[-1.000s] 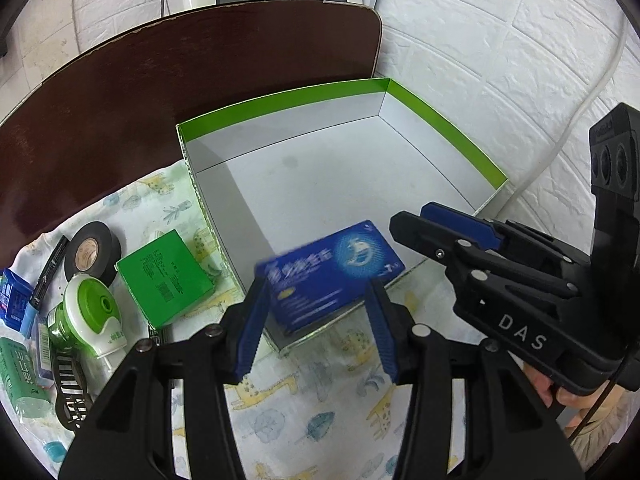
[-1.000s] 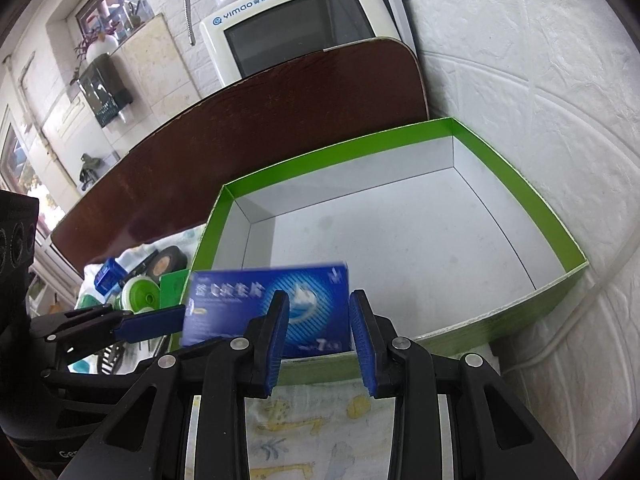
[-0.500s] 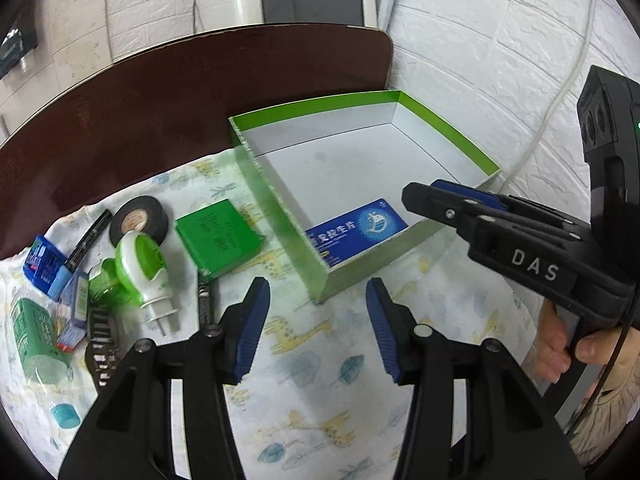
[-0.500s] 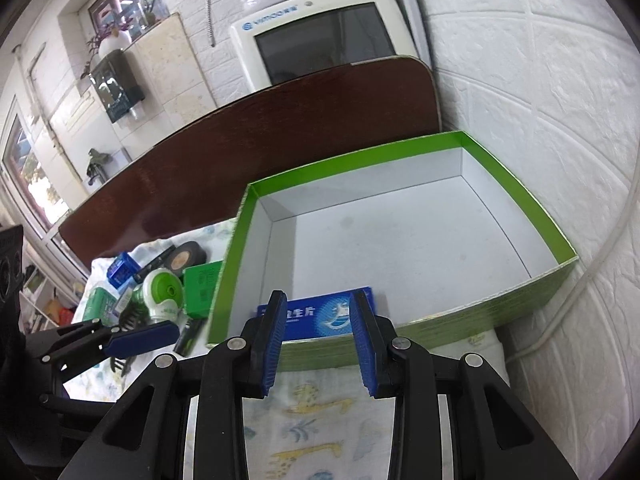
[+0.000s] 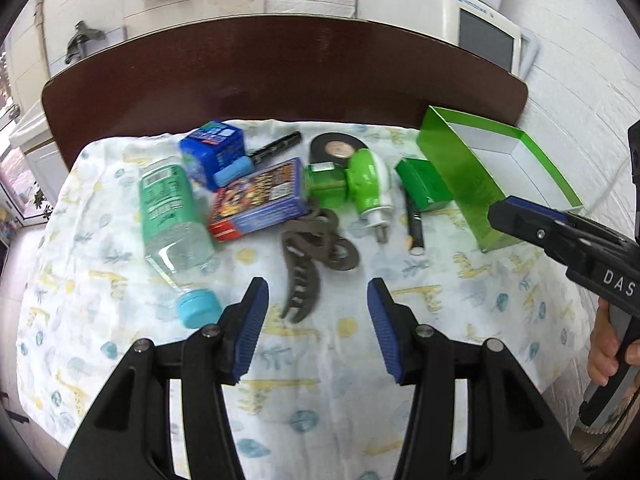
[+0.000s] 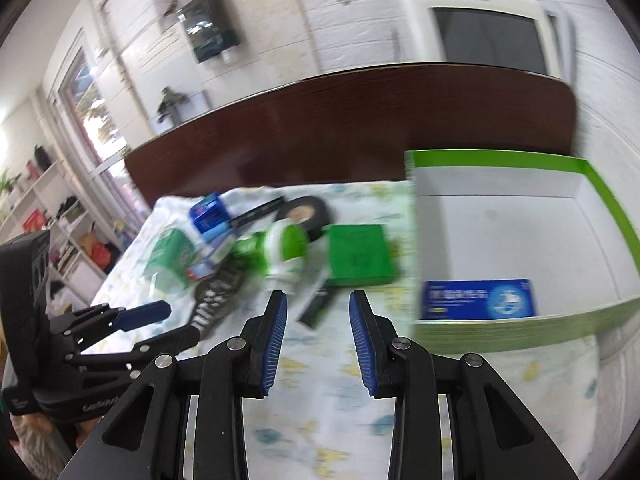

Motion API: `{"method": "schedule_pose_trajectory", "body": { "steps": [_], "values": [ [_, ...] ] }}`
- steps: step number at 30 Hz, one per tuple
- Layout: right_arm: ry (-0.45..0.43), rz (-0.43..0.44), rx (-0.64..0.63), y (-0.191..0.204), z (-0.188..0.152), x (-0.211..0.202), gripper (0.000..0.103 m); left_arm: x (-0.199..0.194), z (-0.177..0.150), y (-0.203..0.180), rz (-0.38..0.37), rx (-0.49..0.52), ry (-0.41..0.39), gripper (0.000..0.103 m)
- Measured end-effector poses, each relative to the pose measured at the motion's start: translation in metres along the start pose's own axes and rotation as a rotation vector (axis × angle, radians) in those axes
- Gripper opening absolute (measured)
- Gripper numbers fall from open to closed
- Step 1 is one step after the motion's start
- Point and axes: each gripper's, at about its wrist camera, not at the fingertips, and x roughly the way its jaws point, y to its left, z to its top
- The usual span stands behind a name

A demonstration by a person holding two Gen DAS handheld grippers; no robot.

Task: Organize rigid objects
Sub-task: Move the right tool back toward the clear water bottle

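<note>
A blue medicine box (image 6: 478, 298) lies flat inside the green-rimmed tray (image 6: 520, 332), near its front wall. My right gripper (image 6: 318, 320) is open and holds nothing, above the cloth just left of the tray. My left gripper (image 5: 318, 320) is also open and holds nothing, above the cloth in front of a brown hair clip (image 5: 308, 256). Behind the clip lie a green-labelled bottle (image 5: 172, 212), a colourful box (image 5: 260, 196), a blue carton (image 5: 212, 152), black tape (image 5: 338, 148), a green-and-white plug device (image 5: 368, 184), a small green box (image 5: 420, 184) and a pen (image 5: 414, 224).
A patterned cloth (image 5: 320, 380) covers the tabletop. A dark brown board (image 5: 280, 72) stands behind it, and a white brick wall lies to the right. A white appliance (image 6: 488, 32) sits behind the board. A hand (image 5: 604, 352) grips the right tool's handle.
The blue medicine box, held over the tray a second ago, now lies in it. Both grippers have swung left, away from the tray and toward the pile of loose items.
</note>
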Motion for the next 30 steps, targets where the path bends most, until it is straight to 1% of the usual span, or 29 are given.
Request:
{"method": "schedule_pose_trajectory", "body": {
  "steps": [1,3,4,7,8,11,12,13,14,15,16,18,19,20,21,23,26,28,30],
  "values": [
    [0.014,0.023,-0.036,0.02,-0.001,0.007,0.034,-0.003,-0.002,0.012,0.009,-0.019,-0.01,0.051],
    [0.028,0.051,-0.073,0.042,-0.002,0.015,0.034,-0.01,-0.005,0.035,0.038,-0.054,-0.031,0.052],
    [0.038,0.071,-0.088,0.054,-0.003,0.021,0.034,-0.011,-0.006,0.045,0.057,-0.068,-0.039,0.055],
    [0.056,0.097,-0.107,0.071,-0.005,0.031,0.034,-0.011,-0.008,0.077,0.139,-0.091,-0.056,0.056],
    [0.08,0.117,-0.136,0.092,-0.009,0.044,0.034,-0.01,-0.007,0.087,0.159,-0.092,-0.058,0.056],
    [0.119,0.138,-0.19,0.124,-0.016,0.062,0.035,-0.001,0.004,0.121,0.208,-0.114,-0.063,0.056],
    [0.131,0.141,-0.206,0.134,-0.018,0.067,0.037,0.002,0.01,0.132,0.216,-0.123,-0.067,0.056],
    [0.142,0.141,-0.222,0.143,-0.019,0.072,0.043,0.006,0.018,0.142,0.221,-0.133,-0.068,0.056],
    [0.151,0.137,-0.235,0.151,-0.021,0.077,0.047,0.011,0.028,0.151,0.22,-0.145,-0.071,0.056],
    [0.158,0.133,-0.248,0.159,-0.022,0.082,0.052,0.016,0.037,0.157,0.206,-0.15,-0.078,0.056],
    [0.165,0.13,-0.258,0.165,-0.023,0.086,0.054,0.02,0.044,0.162,0.189,-0.152,-0.084,0.056],
    [0.175,0.122,-0.266,0.169,-0.024,0.091,0.054,0.03,0.062,0.166,0.154,-0.143,-0.089,0.057],
    [0.201,0.094,-0.273,0.177,-0.025,0.103,0.054,0.036,0.071,0.166,0.134,-0.128,-0.09,0.057],
    [0.215,0.084,-0.271,0.179,-0.026,0.109,0.054,0.041,0.078,0.165,0.13,-0.121,-0.088,0.057],
    [0.227,0.078,-0.267,0.181,-0.026,0.115,0.054,0.047,0.084,0.165,0.121,-0.113,-0.085,0.057],
    [0.242,0.074,-0.261,0.187,-0.027,0.124,0.054,0.061,0.094,0.165,0.075,-0.103,-0.066,0.057],
    [0.247,0.038,-0.245,0.186,-0.027,0.133,0.054,0.076,0.1,0.165,-0.007,-0.113,-0.024,0.057],
    [0.24,0.009,-0.223,0.178,-0.024,0.134,0.054,0.08,0.096,0.164,-0.06,-0.102,-0.001,0.057],
    [0.221,0.004,-0.192,0.166,-0.021,0.131,0.054,0.078,0.087,0.161,-0.09,-0.081,0.013,0.057]
  ]
}}
